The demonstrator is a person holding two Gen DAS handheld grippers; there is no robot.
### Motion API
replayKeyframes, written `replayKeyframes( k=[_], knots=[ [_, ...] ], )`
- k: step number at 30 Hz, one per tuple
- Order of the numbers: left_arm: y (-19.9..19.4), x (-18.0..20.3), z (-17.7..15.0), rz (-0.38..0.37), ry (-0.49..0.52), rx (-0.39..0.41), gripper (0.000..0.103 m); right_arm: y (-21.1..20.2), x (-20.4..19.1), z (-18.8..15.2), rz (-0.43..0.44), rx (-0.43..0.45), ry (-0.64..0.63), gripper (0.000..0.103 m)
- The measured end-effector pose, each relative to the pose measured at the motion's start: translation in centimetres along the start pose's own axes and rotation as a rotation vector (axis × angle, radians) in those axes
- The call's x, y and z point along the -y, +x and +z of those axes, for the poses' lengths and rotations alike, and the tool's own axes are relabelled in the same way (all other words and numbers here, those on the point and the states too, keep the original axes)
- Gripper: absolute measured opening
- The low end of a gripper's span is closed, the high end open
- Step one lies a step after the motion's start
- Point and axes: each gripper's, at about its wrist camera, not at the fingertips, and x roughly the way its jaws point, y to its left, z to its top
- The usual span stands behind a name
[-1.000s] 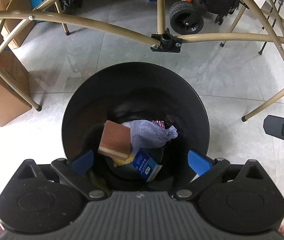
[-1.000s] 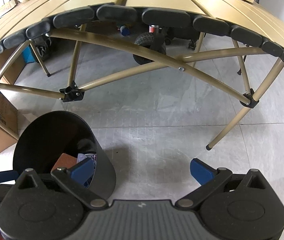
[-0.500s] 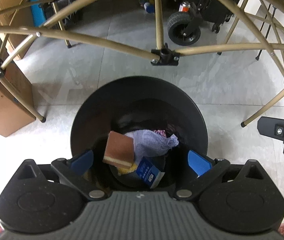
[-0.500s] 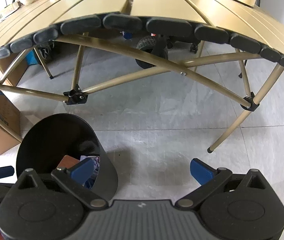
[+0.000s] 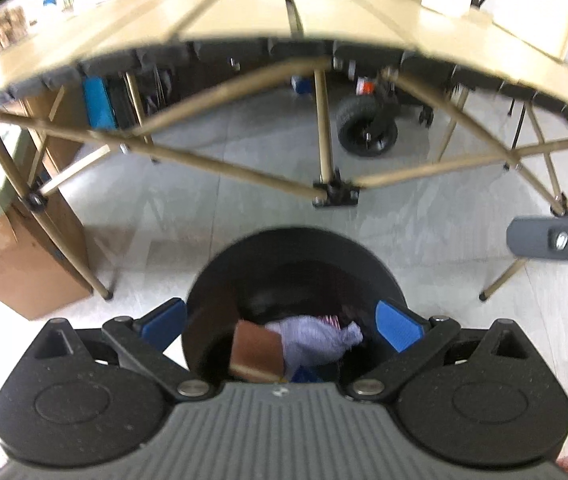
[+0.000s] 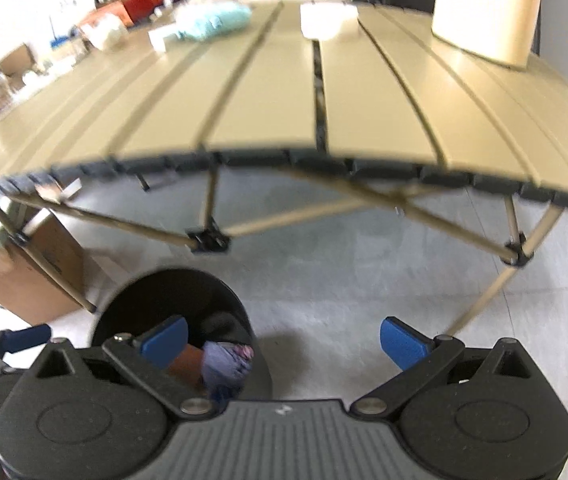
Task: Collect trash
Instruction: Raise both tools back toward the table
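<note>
Trash, a brown sponge block (image 5: 258, 350) and crumpled lilac cloth (image 5: 312, 340), is lying inside the black round bin (image 5: 296, 248) on the near floor, while both empty grippers, left (image 5: 280, 326) and right (image 6: 282, 340), are being held wide, best carried clear of the tan slatted table's (image 6: 284, 92) near edge toward remaining litter.

Both grippers have lifted and tilted up over the last second. In the left wrist view the black bin (image 5: 294, 276) has slid lower and shrunk, and the left gripper (image 5: 280, 322) has pulled back from it, so the tan tabletop (image 5: 244, 8) now fills the top (only the table's legs showed before). The right gripper (image 6: 282, 340) has risen too: its view now takes in the slatted top (image 6: 284, 92), with a teal cloth (image 6: 212, 20) and a white box (image 6: 326, 20) on it. Both views have turned blurry.
</note>
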Motion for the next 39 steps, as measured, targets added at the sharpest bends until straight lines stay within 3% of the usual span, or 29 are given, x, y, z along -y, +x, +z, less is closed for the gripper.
replayKeyframes(
  k=[10, 16, 24, 27, 39],
  knots=[
    [-5.4, -0.2, 1.1, 0.008, -0.004, 0.211, 0.103, -6.3, 1.3, 2.8, 0.233, 0.224, 0.052, 0.103],
    [-8.8, -0.5, 2.8, 0.027, -0.001, 0.319, 0.103, -7.5, 3.1, 3.9, 0.347, 0.378, 0.204, 0.103],
    [-12.3, -1.5, 6.1, 0.041, -0.036, 0.438, 0.103, -7.9, 3.8, 4.8, 0.403, 0.525, 0.3, 0.103],
    [-12.8, -1.8, 7.2, 0.03, -0.05, 0.46, 0.103, -8.0, 3.7, 5.6, 0.377, 0.559, 0.292, 0.103],
    [-11.8, -2.1, 14.3, 0.014, -0.027, 0.526, 0.103, -5.6, 3.3, 11.6, 0.099, 0.565, 0.153, 0.103]
  ],
)
